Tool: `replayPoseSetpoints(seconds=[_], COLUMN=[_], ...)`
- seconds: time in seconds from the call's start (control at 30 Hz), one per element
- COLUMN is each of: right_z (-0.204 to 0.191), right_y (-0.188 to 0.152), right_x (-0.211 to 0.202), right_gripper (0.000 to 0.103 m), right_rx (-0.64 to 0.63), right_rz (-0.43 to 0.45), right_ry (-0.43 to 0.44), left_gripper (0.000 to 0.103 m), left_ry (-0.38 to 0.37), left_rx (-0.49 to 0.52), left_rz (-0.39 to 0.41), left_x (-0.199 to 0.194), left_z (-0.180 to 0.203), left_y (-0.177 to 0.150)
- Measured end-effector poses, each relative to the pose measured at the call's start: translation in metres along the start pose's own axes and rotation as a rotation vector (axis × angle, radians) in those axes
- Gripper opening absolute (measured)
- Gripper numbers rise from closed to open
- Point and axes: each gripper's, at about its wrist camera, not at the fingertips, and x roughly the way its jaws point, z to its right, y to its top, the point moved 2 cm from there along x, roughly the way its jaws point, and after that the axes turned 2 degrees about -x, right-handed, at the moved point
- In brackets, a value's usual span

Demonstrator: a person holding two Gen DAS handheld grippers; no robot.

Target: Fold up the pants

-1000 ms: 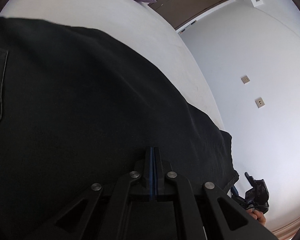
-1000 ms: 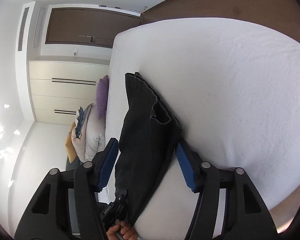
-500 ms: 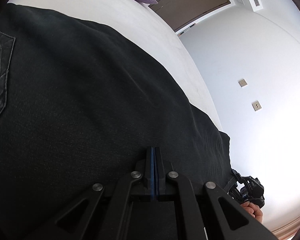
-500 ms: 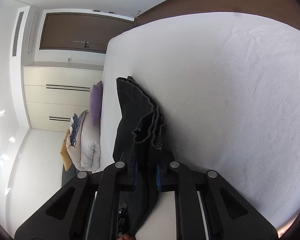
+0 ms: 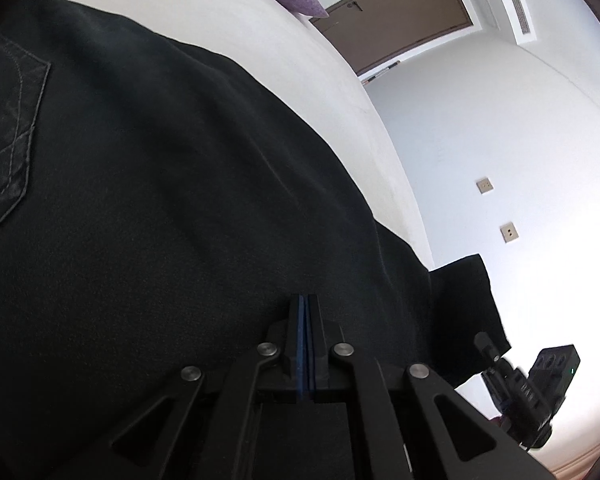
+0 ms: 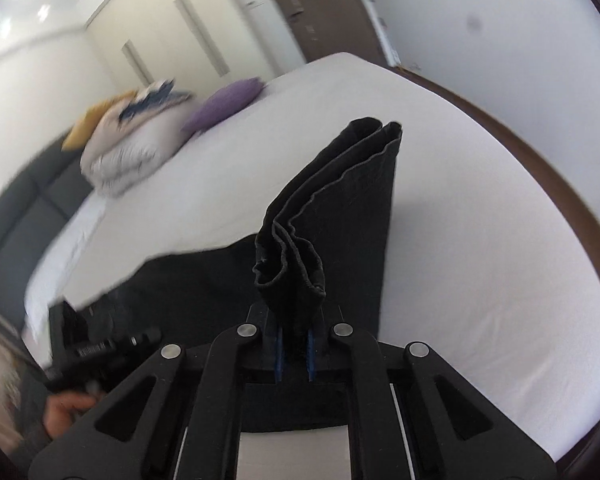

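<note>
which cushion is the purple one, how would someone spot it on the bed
Start at the white bed and look to its far end, where bedding is heaped against the dark headboard. The purple cushion lies at the heap's right end, beside the white duvet bundle. It is the only purple thing there; its neighbours are white, blue-patterned and mustard yellow.

You have no readable text, label, brand, number or sign in either wrist view; the faint light marks on the black device [image 5: 540, 392] at the lower right of your left wrist view, and those on the black device [image 6: 96, 350] at the lower left of your right wrist view, are too small and blurred to make out
</note>
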Motion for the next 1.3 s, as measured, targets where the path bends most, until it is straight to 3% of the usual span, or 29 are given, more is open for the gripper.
replayPoseSetpoints(seconds=[0.07,0.13,0.2,0.23,0.3,0.63,0.7,0.83,0.97,1.03,1.3], right_z=[-0.049,-0.074,-0.085,-0.086,-0.087,-0.094,-0.1,-0.112,-0.115,-0.119,-0.161], right_y=[-0.017,-0.043,-0.059,-0.064,-0.067,-0.079,-0.08,-0.082,-0.089,-0.092,-0.102], right_x=[0.021,0.032,0.049,0.052,0.054,0.025,0.018,0.007,-0.005,-0.011,-0.012], right_gripper=[0.007,0.007,0.007,0.007,0.007,0.007,0.007,0.007,0.007,0.007,0.007], right_rx=[-0.202,-0.254,-0.277,-0.284,-0.292,-0.35,-0.364,-0.394,-0.429,-0.448,-0.567], right_rz=[-0.068,-0.136,-0.184,-0.184,-0.179,-0.099,-0.087,-0.071,-0.075,-0.076,-0.102], right_ry=[-0.02,0.002,-0.004,-0.014,-0.014,-0.019,-0.017,0.0,0.012,0.015,0.075], left_gripper=[0.03,0.066,0.086,0.087,0.087,0.082,0.073,0.045,0.018,0.009,0.008], left_ry=[-0.05,-0.096,-0.112,-0.119,-0.136,-0.052,-0.041,-0.031,-0.039,-0.052,-0.014], left_rx=[-0.03,-0.035,-0.036,-0.035,-0.029,0.014,0.024,0.016,0.002,0.005,0.037], left_rz=[0.009,0.02,0.021,0.017,-0.018,-0.141,-0.16,-0.195,-0.19,-0.178,-0.112], left_x=[-0.004,-0.009,-0.009,-0.008,0.003,0.055,0.062,0.072,0.067,0.059,0.018], left_z=[0.007,0.021,0.033,0.039,0.047,0.08,0.083,0.083,0.076,0.074,0.056], left_y=[-0.002,-0.003,-0.002,-0.002,-0.001,-0.006,-0.006,-0.009,-0.008,-0.005,0.011])
